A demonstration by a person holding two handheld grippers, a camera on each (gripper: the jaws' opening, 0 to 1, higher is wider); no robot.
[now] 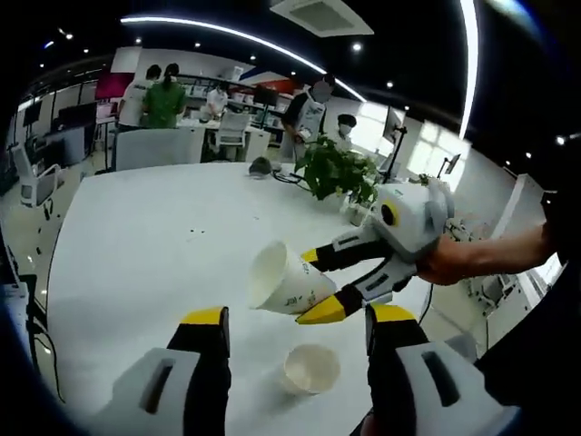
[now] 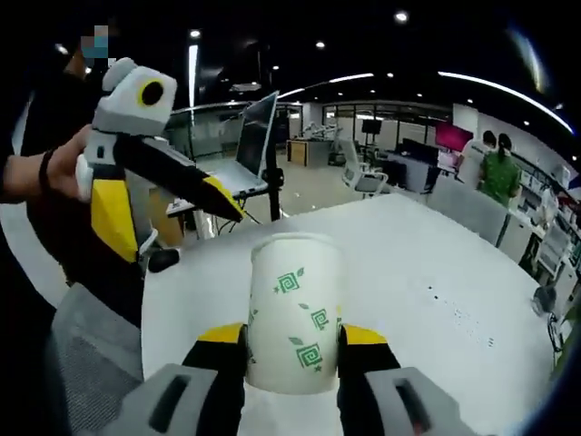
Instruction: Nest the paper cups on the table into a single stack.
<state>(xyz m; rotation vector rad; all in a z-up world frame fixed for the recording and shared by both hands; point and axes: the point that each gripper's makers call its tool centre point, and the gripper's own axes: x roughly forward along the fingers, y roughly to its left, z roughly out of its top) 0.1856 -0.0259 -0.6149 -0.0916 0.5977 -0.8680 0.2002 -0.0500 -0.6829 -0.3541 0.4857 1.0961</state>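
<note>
Office space with strip lights overhead, desks, chairs and several people standing at the far side surrounds a large white worktop (image 1: 136,254), smooth and matte, with rounded corners. Near its far edge stands a leafy green plant (image 1: 338,170) in a small pot. In the right gripper view an open laptop (image 2: 245,150) sits on a stand beyond the worktop's edge.

In the left gripper view the right tool (image 1: 328,282), grey-bodied with black arms and yellow tips, reaches in from the right in a person's hand (image 1: 445,263). Its jaws are closed on a white paper cup (image 1: 287,282) printed with small green marks. This tapered cup is held in the air above the worktop, lying roughly sideways, with its open mouth turned away from the tool. In the right gripper view the same cup sits between yellow-padded jaws, long axis running away from the camera.

Left tool (image 1: 295,341) has its jaws spread wide and grips nothing. Between them, a second paper cup (image 1: 310,367), plain white, stands upright on the worktop near its close edge, mouth up.
</note>
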